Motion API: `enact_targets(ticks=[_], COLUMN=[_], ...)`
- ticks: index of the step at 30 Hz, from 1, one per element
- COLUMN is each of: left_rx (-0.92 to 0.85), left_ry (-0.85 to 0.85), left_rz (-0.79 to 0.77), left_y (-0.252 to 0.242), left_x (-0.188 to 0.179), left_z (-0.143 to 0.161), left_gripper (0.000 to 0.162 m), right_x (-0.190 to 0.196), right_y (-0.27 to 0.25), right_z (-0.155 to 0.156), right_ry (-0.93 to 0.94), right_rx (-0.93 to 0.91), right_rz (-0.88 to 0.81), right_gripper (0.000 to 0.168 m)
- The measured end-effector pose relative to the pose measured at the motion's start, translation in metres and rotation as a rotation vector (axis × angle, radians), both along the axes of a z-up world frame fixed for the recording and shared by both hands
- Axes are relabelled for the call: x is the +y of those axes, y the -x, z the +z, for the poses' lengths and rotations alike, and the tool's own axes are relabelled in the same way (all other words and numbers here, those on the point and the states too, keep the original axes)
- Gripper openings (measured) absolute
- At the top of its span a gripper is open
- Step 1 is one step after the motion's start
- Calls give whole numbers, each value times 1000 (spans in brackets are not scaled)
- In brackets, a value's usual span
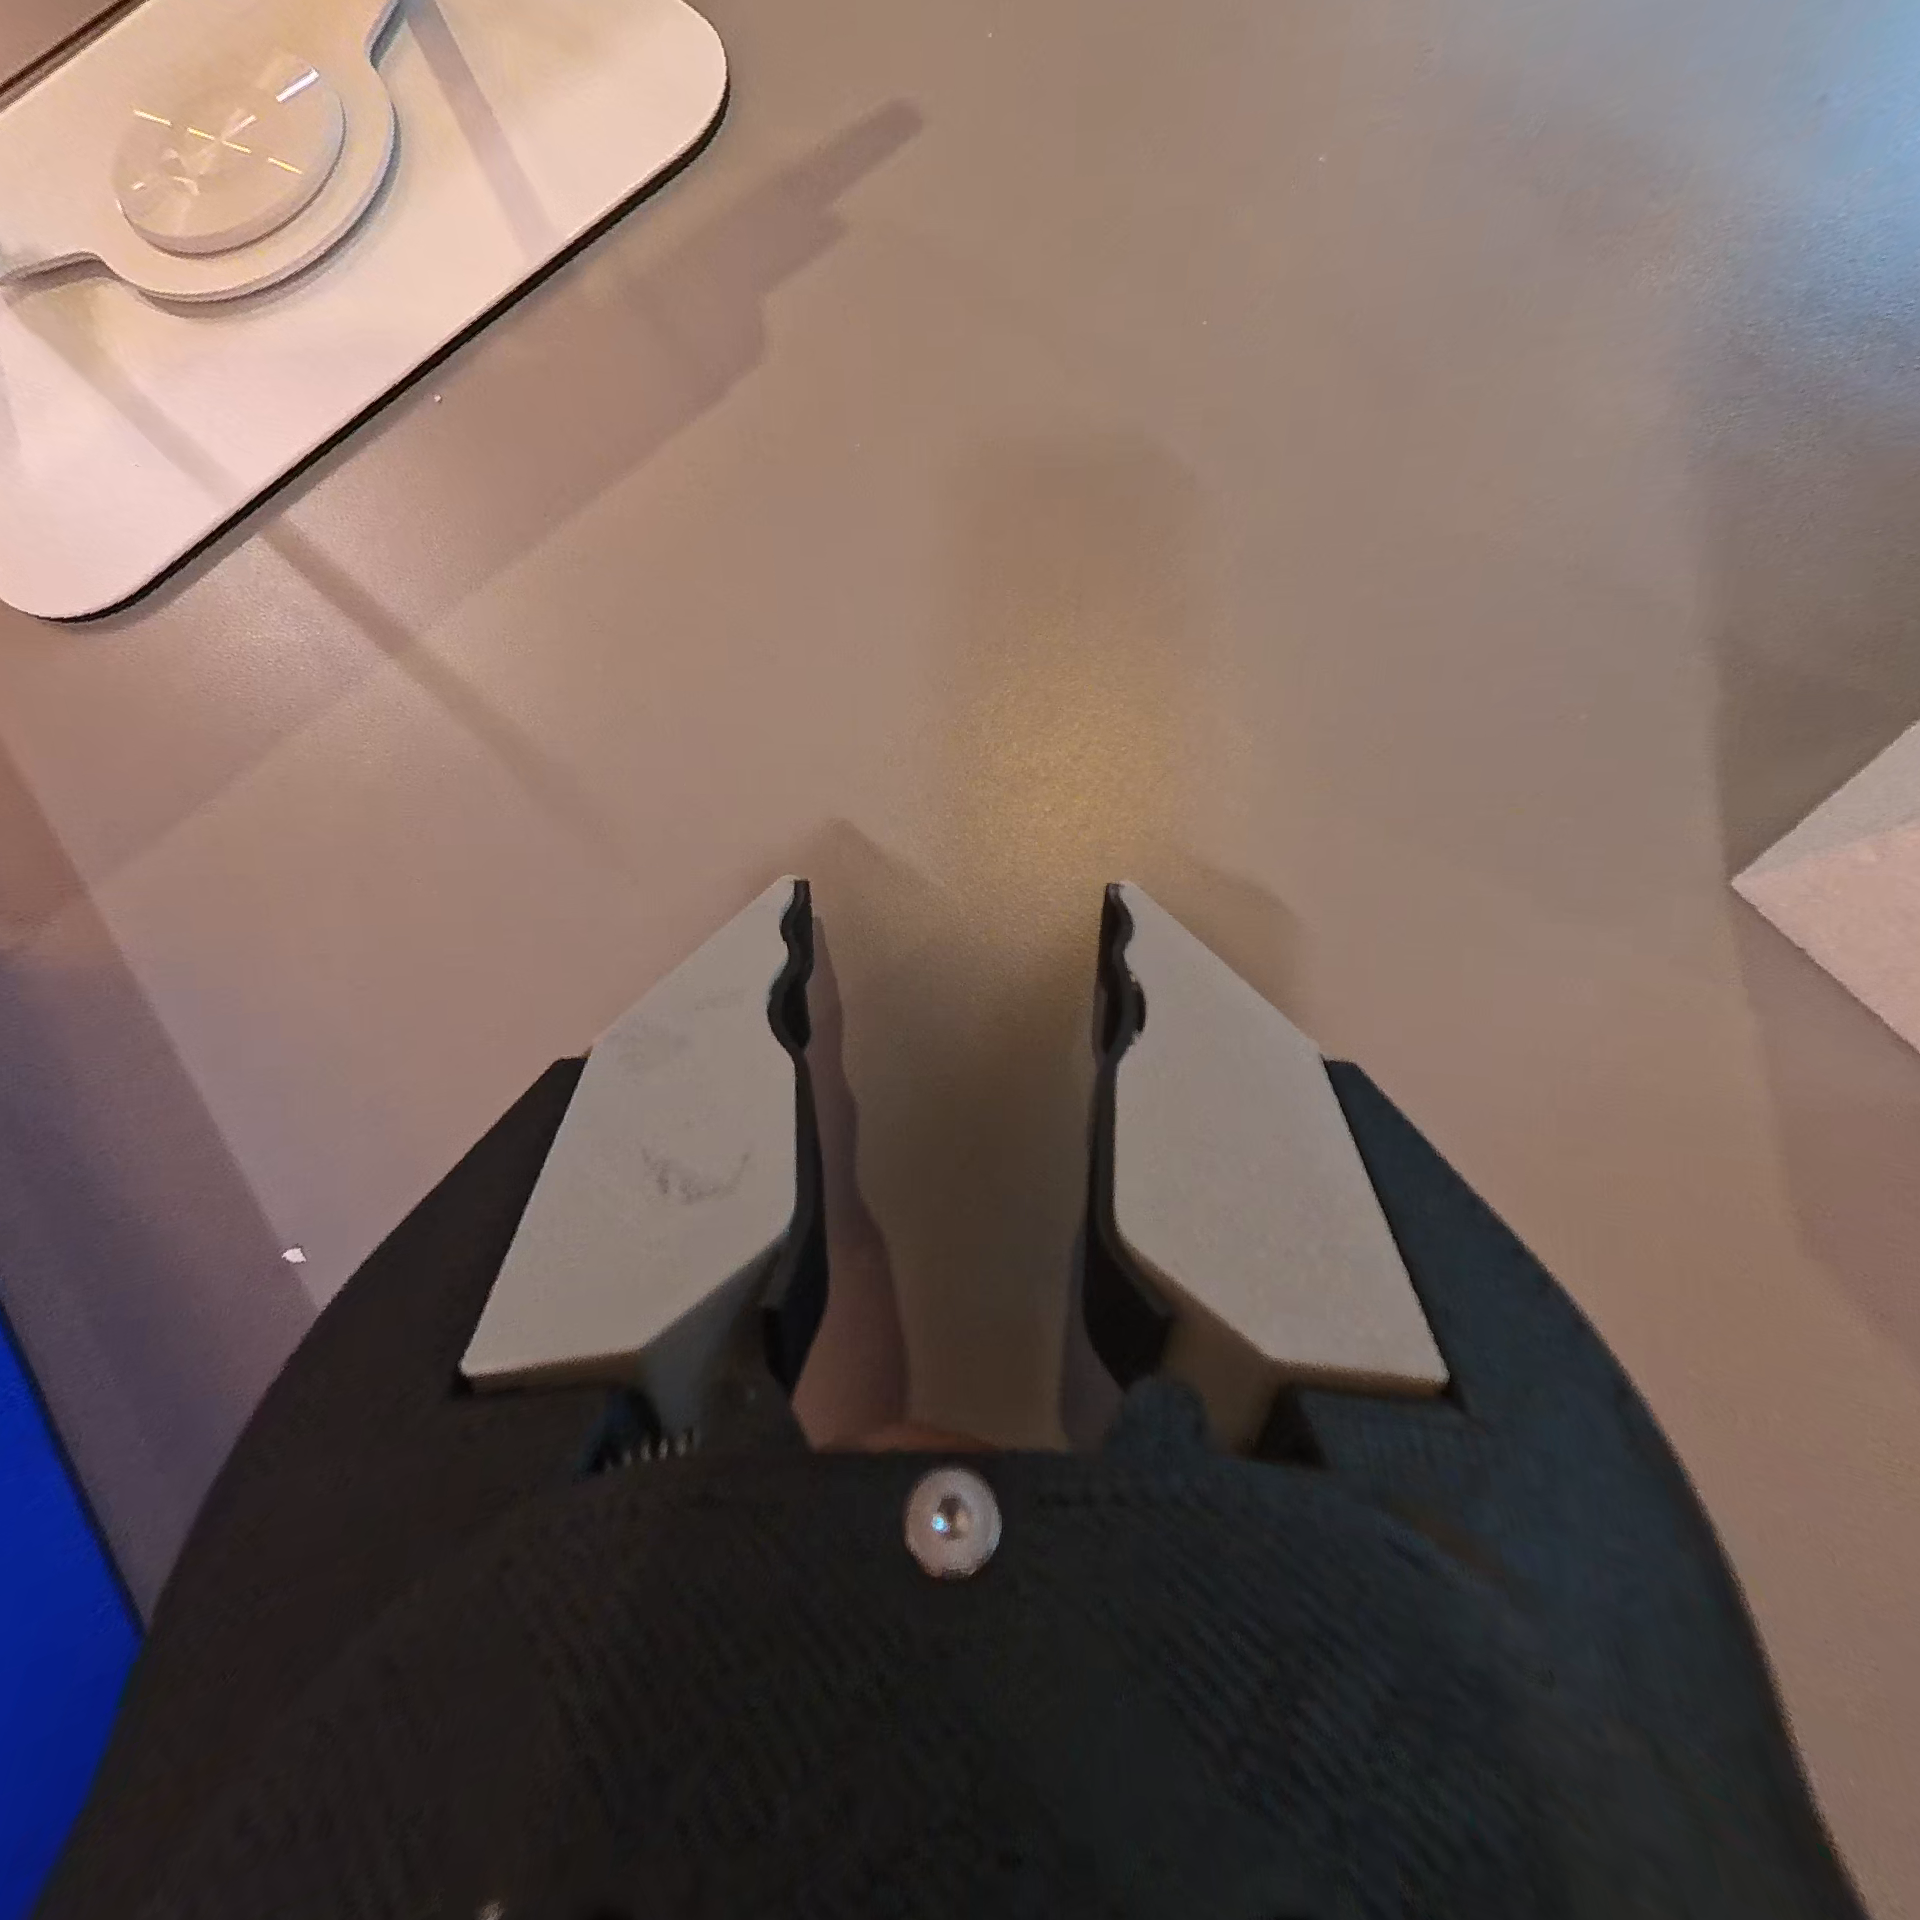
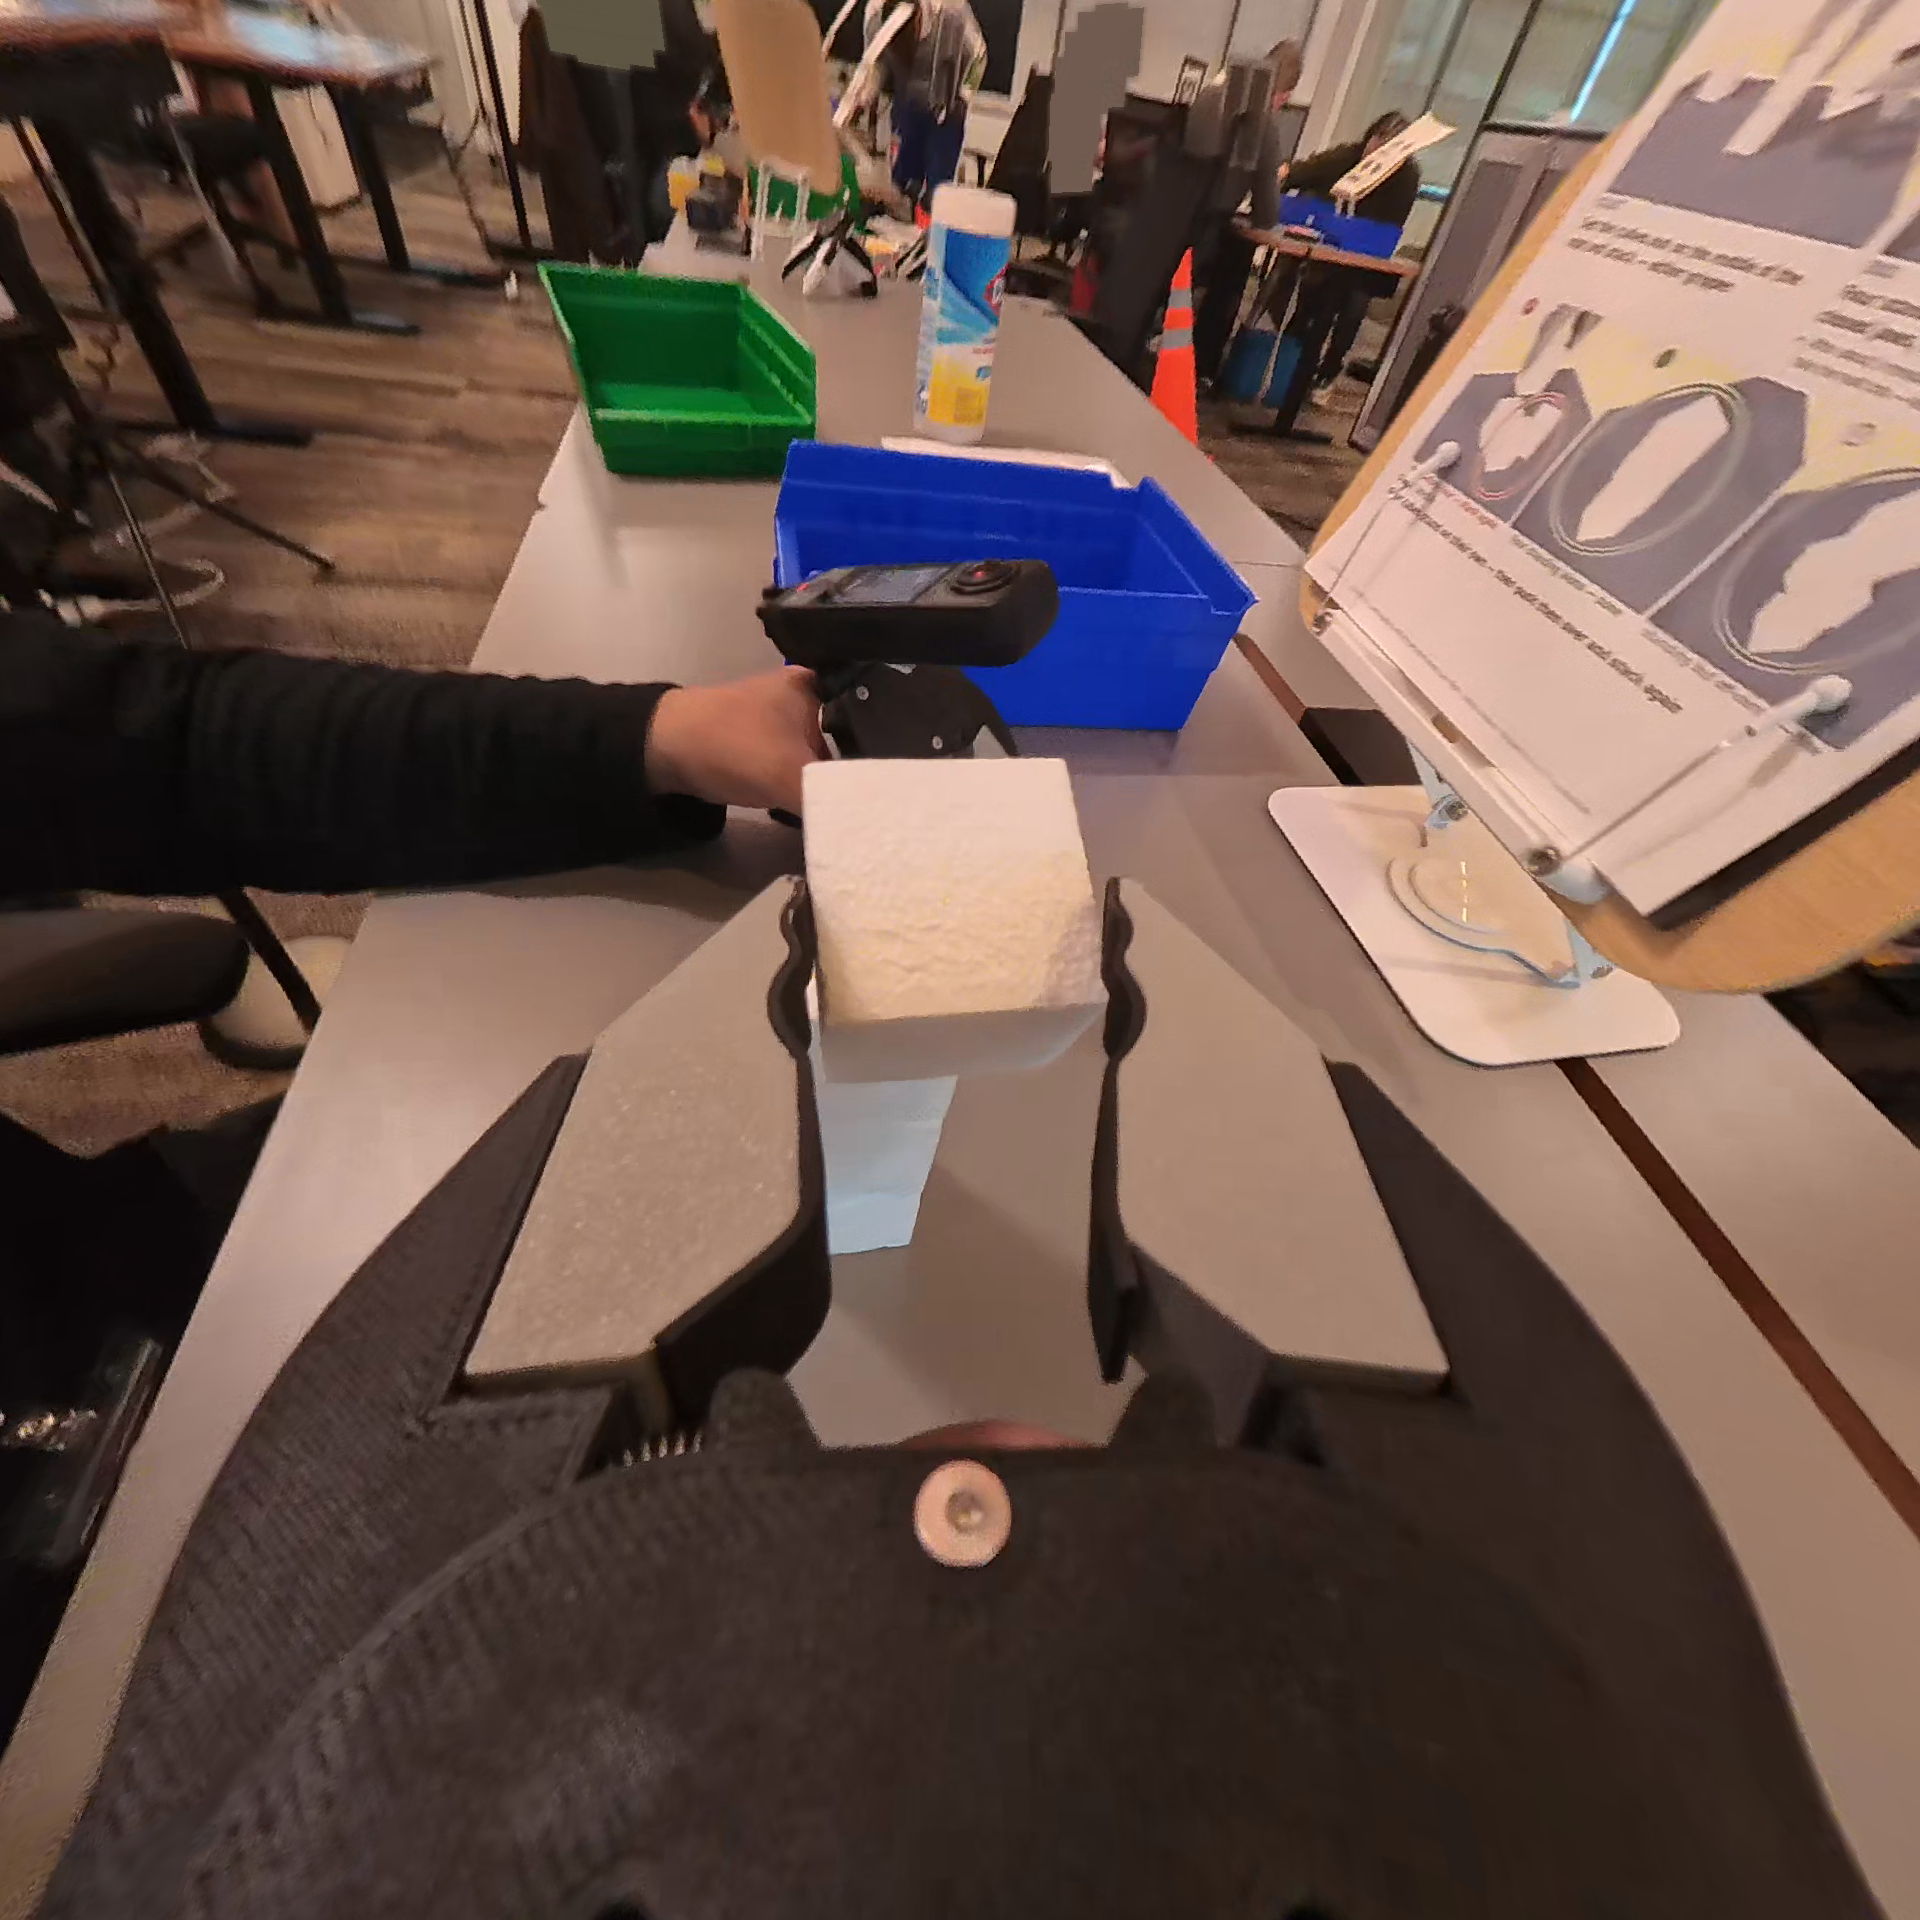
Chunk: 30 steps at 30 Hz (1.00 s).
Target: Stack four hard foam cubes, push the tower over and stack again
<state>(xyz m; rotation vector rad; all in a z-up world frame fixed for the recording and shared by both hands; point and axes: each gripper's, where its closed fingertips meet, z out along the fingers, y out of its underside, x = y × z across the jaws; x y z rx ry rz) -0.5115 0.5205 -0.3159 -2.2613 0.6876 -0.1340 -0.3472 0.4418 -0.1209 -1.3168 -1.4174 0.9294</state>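
Right gripper (image 2: 956, 961) raised above grey table (image 2: 1299, 1195), angled forward and down, fingers clamped on white foam cube (image 2: 951, 914) — cube sits askew atop stack (image 2: 878, 1164) of more cubes below. How many below, cannot tell.

Left gripper (image 1: 956, 961) points steeply down at bare table, fingers apart, nothing between them. In right wrist view it sits beyond cube, held by hand (image 2: 732, 743) with dark sleeve reaching in from left — blue bin (image 2: 1143, 623) behind.

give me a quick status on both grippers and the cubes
Right gripper shut on top foam cube, over white tower. Left gripper open, empty, above bare table. Nothing in the way.
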Motion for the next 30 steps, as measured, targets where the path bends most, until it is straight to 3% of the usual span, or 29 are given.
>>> enact_targets(ticks=[15,20,30], left_rx=[8,4,7], left_ry=[0,2,1], left_rz=[-3,-3,-4], left_y=[0,-1,-1], left_x=[-1,-1,-1], left_z=[0,0,0], left_gripper=[54,54,54], right_x=[-12,-14,-12], right_y=[26,30,12], right_z=[-11,-11,19], right_ry=[-26,-44,-43], right_rx=[-85,-94,127], right_rz=[54,38,30], right_gripper=[54,61,71])
